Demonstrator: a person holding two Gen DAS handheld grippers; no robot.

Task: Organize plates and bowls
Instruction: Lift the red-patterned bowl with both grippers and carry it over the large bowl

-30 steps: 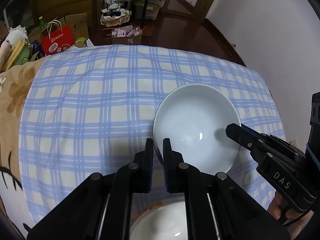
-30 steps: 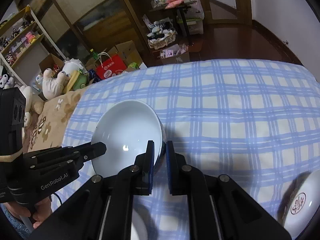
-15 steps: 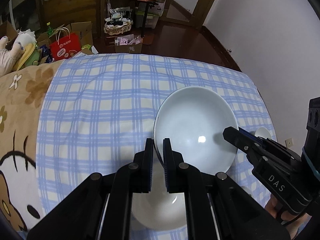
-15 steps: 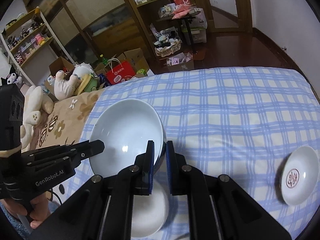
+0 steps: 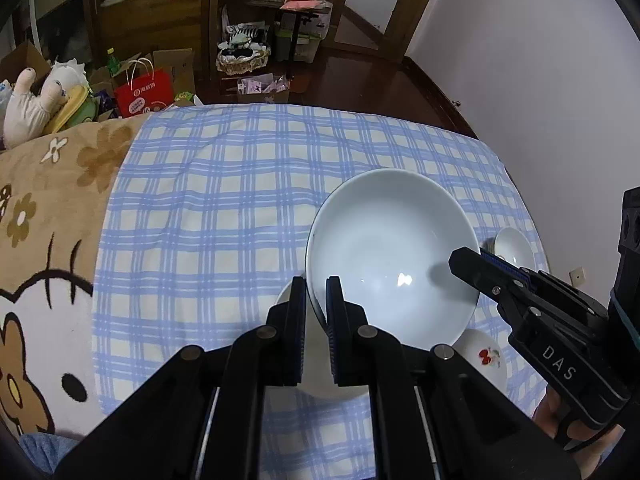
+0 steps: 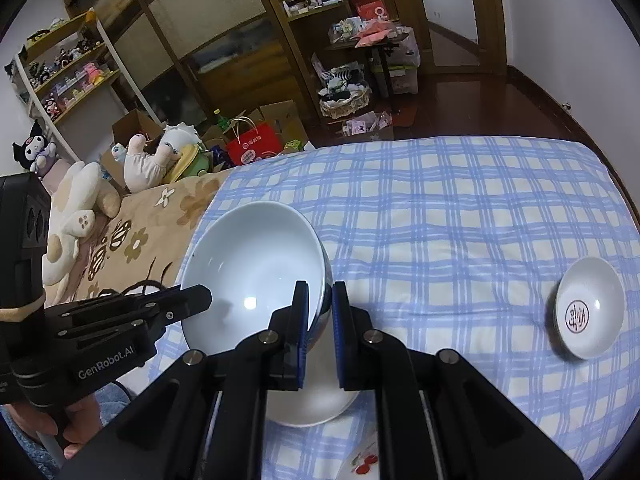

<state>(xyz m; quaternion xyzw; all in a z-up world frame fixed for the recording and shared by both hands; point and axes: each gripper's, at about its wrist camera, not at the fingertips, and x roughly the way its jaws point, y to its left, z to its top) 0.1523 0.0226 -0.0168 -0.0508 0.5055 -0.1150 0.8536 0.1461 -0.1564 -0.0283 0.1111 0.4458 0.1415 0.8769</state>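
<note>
While both claws pinch it from opposite sides, the large pale bowl hangs in the air above the blue-checked bedspread. The left claw is pressed together on the bowl's near rim, one pad inside the wall and one outside. The right claw grips the rim on the other side in the same way, its blue pads tight on the wall. Each claw shows in the other's view, reaching in at the bowl's far edge.

Directly under the lifted bowl, on the bed, sits a white bowl, partly hidden by the claws. A small dish with a cherry print lies just beside it, toward the right hand. Farther off on the same side rests a small dish with a red seal mark, well apart from the held bowl. A brown cartoon blanket covers the bed on the left hand's side.
</note>
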